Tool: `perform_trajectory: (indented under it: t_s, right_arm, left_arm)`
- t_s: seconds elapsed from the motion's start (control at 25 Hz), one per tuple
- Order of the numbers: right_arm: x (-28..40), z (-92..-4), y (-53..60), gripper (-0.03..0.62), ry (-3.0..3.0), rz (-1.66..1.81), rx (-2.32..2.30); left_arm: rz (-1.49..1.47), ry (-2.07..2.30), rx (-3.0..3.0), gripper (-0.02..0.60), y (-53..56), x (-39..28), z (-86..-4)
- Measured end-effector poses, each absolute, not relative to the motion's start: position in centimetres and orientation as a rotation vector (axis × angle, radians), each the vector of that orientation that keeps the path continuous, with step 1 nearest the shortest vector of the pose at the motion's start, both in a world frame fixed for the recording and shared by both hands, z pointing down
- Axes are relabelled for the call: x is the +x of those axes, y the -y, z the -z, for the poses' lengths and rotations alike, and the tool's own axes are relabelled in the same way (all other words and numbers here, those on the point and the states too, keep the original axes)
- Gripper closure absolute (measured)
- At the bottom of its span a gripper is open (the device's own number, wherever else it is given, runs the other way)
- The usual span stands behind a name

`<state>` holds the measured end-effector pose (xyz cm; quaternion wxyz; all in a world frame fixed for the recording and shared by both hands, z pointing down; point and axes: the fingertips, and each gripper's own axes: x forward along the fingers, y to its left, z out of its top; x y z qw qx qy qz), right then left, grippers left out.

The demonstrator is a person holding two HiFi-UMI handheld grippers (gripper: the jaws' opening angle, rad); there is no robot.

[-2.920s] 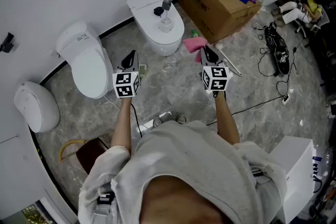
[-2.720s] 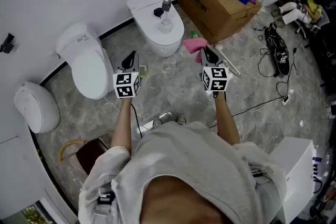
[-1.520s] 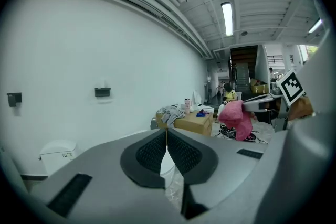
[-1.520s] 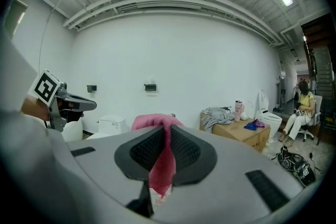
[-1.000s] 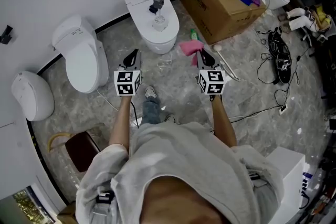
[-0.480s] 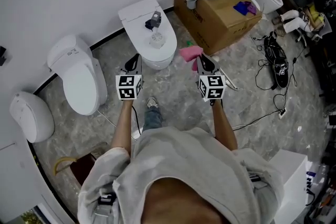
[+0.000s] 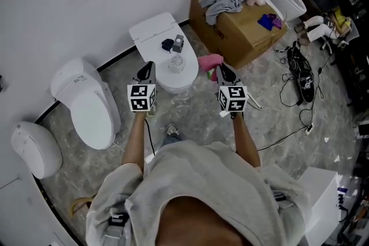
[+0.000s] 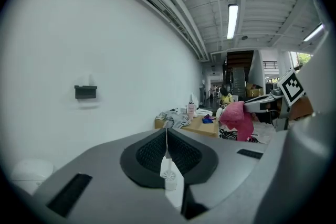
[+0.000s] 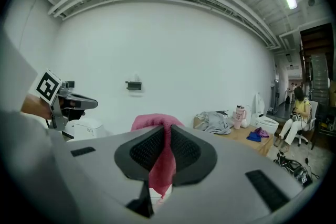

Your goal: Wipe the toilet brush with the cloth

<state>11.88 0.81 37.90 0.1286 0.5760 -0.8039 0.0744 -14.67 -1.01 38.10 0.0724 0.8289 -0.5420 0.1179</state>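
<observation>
On the closed lid of the middle toilet (image 7: 151,31), what appears to be the toilet brush (image 7: 177,46) stands upright in a pale round holder beside a small dark object, untouched by either tool. Over the last few seconds the person has stepped forward, so this toilet, which lay well ahead of both grippers, now sits just beyond them. The tip of the left gripper (image 7: 146,67) is close by the lid's near edge. Its jaws are pressed together with nothing caught between them. The right gripper (image 7: 222,68) is clamped on the pink cloth (image 7: 209,60), as it was throughout the approach. The cloth bunches above the jaw tips and hangs down between the pads, to the right of the toilet and apart from the brush. The cardboard box (image 7: 242,23) piled with clothes lies further off on the right. The walk-up looks nearly done, but wiping has not begun: cloth and brush are not yet in contact. The next move probably calls for the left gripper to open and steady the brush by its handle, while the right carries the cloth across to it.
</observation>
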Motion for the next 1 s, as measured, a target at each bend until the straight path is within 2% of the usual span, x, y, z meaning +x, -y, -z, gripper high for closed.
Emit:
perform_trajectory:
  t_s: [0.44,1.0]
  right_arm:
    - [8.6,-38.3,5.4,0.535,2.289,-0.221,1.733]
    - [9.0,-41.3,8.6,0.534,2.238,-0.306,1.721]
  left_arm:
    - [-0.341,1.552,2.532,0.557,8.6,-17.7,-38.9]
    - [-0.393,1.425,2.570,0.557,13.0,-14.8,-41.4]
